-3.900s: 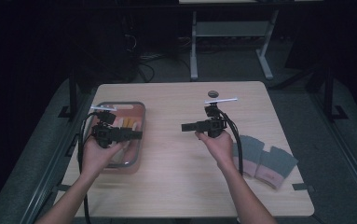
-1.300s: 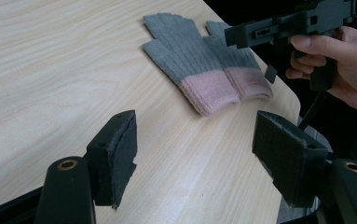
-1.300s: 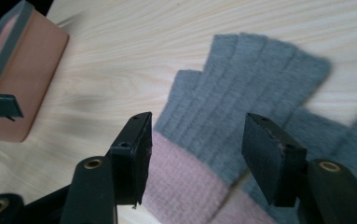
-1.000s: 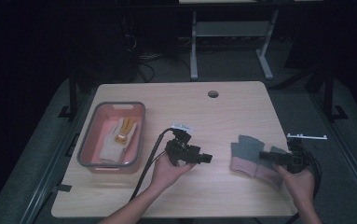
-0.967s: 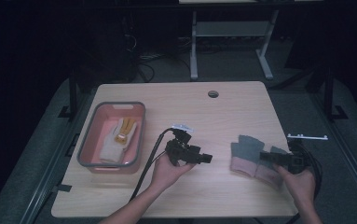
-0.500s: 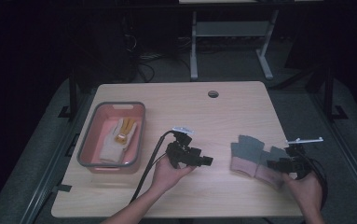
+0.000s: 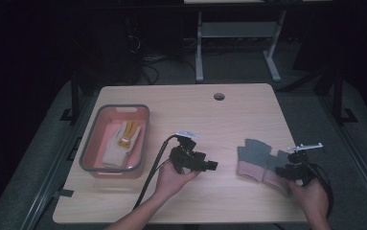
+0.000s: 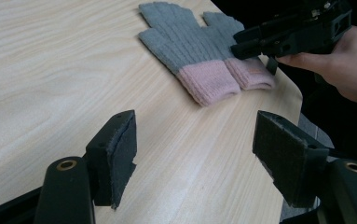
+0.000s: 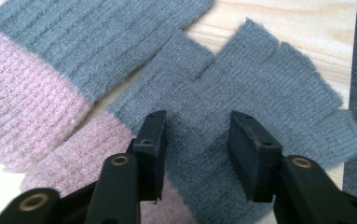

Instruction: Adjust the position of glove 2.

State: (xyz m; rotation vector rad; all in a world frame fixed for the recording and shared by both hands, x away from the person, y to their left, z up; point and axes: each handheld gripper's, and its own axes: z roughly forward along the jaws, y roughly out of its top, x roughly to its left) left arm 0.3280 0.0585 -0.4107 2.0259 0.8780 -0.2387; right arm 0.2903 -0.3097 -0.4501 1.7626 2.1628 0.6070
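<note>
I am holding my right gripper [image 7: 280, 171] down on the nearer of two grey gloves with pink cuffs, at the right edge of the table [image 7: 210, 115], and its jaws have just been closing. In the right gripper view they are standing half narrowed, pressed down into the knit of this near glove [image 9: 241, 116], with a patch of its grey palm lying between the pads [image 9: 154, 140]; the pads are not yet pinching the wool together, so I am not gripping it. The glove is lying flat, its pink cuff toward me and its short fingers pointing away. The second glove [image 7: 249, 158] is lying just beside it on the left, the two touching or overlapping along their edges. Farther left, near the middle of the table, I am keeping my left gripper [image 7: 212, 166] low over the bare wood, its jaws standing wide with nothing between them and pointing toward the gloves. Farther still, at the table's left side, a pink tray [image 7: 95, 143] with a grey rim is holding a pale glove [image 7: 119, 146] with yellow markings.
</note>
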